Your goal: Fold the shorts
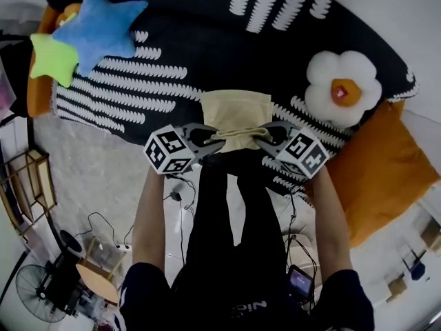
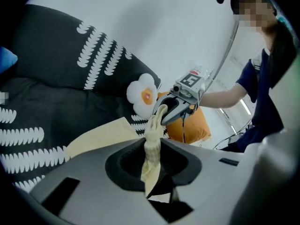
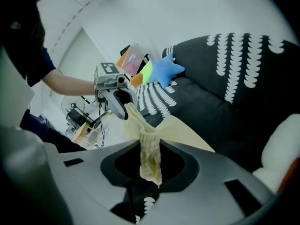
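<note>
Pale yellow shorts (image 1: 236, 112) lie on the near edge of a black cover with white markings (image 1: 193, 40). Their near hem is lifted and stretched between my two grippers. My left gripper (image 1: 212, 138) pinches the left end of that hem and my right gripper (image 1: 260, 135) the right end. In the left gripper view the cloth (image 2: 101, 137) runs as a bunched strip from my own jaws (image 2: 151, 172) to the right gripper (image 2: 169, 110). The right gripper view shows the same strip (image 3: 180, 131) between its jaws (image 3: 150, 165) and the left gripper (image 3: 121, 104).
A blue star pillow (image 1: 100, 26) and a green one (image 1: 52, 57) lie at the cover's far left. An egg-shaped pillow (image 1: 342, 86) and an orange cushion (image 1: 382, 167) sit at the right. A fan (image 1: 34, 292) and cables are on the floor by my legs.
</note>
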### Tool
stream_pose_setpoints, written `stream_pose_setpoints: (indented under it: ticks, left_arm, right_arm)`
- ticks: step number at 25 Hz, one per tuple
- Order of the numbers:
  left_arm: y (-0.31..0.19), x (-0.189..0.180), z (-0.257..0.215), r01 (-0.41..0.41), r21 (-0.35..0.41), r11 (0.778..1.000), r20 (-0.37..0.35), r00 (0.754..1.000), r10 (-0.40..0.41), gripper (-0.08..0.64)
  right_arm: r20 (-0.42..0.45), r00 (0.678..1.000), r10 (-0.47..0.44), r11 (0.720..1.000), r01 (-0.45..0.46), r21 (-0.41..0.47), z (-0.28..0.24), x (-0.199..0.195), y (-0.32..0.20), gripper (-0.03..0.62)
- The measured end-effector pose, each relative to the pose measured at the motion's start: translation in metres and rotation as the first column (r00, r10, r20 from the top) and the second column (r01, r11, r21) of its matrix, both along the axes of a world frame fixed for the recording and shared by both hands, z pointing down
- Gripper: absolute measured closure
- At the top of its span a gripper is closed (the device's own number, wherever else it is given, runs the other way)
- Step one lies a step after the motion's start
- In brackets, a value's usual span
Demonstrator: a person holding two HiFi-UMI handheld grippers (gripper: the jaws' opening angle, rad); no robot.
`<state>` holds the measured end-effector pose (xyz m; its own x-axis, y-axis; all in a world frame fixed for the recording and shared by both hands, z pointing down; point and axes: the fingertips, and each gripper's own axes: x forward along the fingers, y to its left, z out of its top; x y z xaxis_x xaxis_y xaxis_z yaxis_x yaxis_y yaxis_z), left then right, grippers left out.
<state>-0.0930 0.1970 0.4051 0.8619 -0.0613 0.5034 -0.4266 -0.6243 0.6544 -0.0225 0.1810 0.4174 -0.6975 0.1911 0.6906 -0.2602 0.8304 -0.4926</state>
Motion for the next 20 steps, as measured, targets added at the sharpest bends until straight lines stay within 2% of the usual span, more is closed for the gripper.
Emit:
stream_pose_setpoints:
  ticks: [3, 7, 9, 11, 14, 16, 18, 20]
  left_arm:
    - [-0.038, -0.010, 0.019, 0.029, -0.016, 0.999, 0.017, 0.999, -0.029, 0.479]
    - [-0.075, -0.007, 0.039, 0.020, -0.063, 0.998, 0.060, 0.998, -0.016, 0.479]
    - [-0.094, -0.012, 0.060, 0.048, -0.076, 0.996, 0.129, 0.991, -0.038, 0.474]
    - [-0.111, -0.025, 0.092, 0.108, -0.084, 0.991, 0.236, 0.968, -0.086, 0.459]
    - [-0.132, -0.052, 0.130, 0.200, -0.021, 0.980, 0.413, 0.894, -0.173, 0.428]
    - [-0.141, -0.068, 0.137, 0.242, 0.042, 0.969, 0.472, 0.850, -0.233, 0.417]
    - [-0.146, -0.079, 0.130, 0.311, 0.074, 0.948, 0.471, 0.827, -0.308, 0.366]
    - [-0.151, -0.081, 0.108, 0.414, 0.075, 0.907, 0.417, 0.813, -0.406, 0.366]
  right_arm:
    - [0.007, 0.999, 0.039, 0.998, -0.039, -0.043, 0.015, -0.008, -0.037, 0.530]
    - [-0.029, 0.994, 0.103, 0.990, -0.105, -0.090, 0.035, -0.004, -0.067, 0.543]
    - [-0.043, 0.986, 0.159, 0.980, -0.163, -0.115, 0.050, -0.005, -0.080, 0.544]
    - [-0.073, 0.969, 0.234, 0.964, -0.241, -0.113, 0.075, -0.009, -0.094, 0.496]
    - [-0.127, 0.923, 0.362, 0.918, -0.377, -0.121, 0.108, -0.009, -0.113, 0.369]
    - [-0.128, 0.883, 0.452, 0.874, -0.467, -0.136, 0.111, -0.004, -0.125, 0.287]
    - [-0.105, 0.833, 0.543, 0.822, -0.553, -0.141, 0.100, 0.009, -0.134, 0.260]
    - [-0.069, 0.786, 0.614, 0.777, -0.617, -0.126, 0.077, 0.034, -0.141, 0.264]
